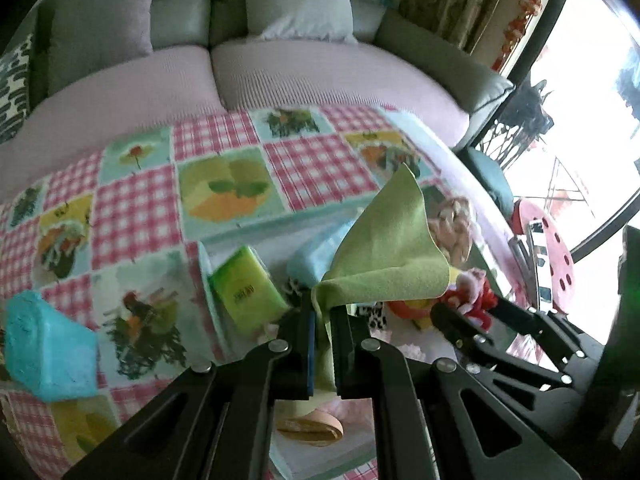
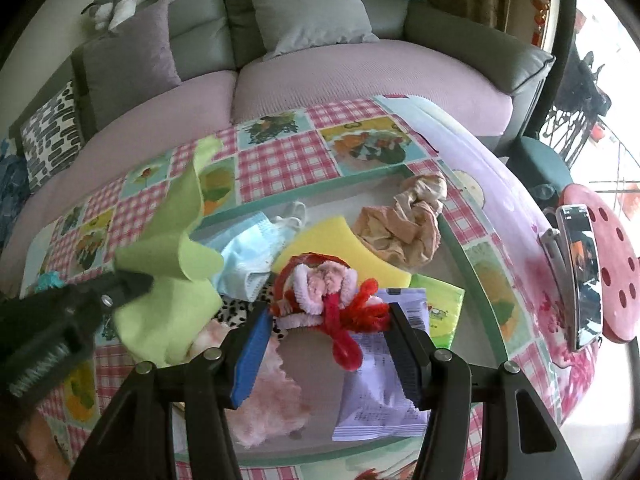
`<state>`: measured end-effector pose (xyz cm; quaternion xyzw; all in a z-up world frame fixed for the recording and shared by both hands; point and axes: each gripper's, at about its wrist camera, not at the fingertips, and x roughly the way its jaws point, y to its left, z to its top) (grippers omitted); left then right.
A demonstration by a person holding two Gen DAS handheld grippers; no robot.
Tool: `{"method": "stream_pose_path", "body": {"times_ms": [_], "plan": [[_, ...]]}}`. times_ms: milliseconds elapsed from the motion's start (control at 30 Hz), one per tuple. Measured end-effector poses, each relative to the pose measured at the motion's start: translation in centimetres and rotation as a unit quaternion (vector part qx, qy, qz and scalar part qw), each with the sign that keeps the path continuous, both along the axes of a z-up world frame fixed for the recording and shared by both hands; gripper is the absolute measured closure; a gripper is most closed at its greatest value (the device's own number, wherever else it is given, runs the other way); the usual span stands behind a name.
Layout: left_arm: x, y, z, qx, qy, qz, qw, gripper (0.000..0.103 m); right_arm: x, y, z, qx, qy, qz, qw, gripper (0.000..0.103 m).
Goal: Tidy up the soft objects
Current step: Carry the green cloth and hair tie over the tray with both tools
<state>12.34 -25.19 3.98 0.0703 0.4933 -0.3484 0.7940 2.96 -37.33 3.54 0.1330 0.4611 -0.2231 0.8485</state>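
In the left wrist view my left gripper (image 1: 321,306) is shut on a corner of a light green cloth (image 1: 384,248), which stands up above the tray of soft things. From the right wrist view the same gripper (image 2: 132,280) holds the cloth (image 2: 172,248) at the left. My right gripper (image 2: 328,312) is shut on a red and pink pipe-cleaner toy (image 2: 324,292), which spans the gap between both pads. The toy (image 1: 472,292) shows at the right gripper's tips (image 1: 468,306) in the left wrist view too.
A green-rimmed tray (image 2: 472,264) holds a blue face mask (image 2: 248,256), yellow sponge (image 2: 332,240), beige crumpled cloth (image 2: 404,224), pink fluffy piece (image 2: 264,400), white packet (image 2: 380,380) and green tissue pack (image 1: 244,288). A blue sponge (image 1: 48,348) lies left. A sofa (image 2: 360,76) stands behind, a pink stool (image 2: 612,268) right.
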Motion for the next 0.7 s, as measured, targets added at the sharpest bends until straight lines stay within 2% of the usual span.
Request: {"method": "stream_pose_path", "body": {"times_ms": [333,700], "plan": [[0.2,-1.5,-4.8,0.046,0.042,0.003,0.9981,0.096,0.3,-0.2,-1.6,0.015,0.017,0.007,1.0,0.042],[0.0,-1.0,-5.4,0.052,0.056,0.011,0.997,0.095,0.6,0.0,-2.7,0.017,0.032,0.013,0.999,0.042]]}}
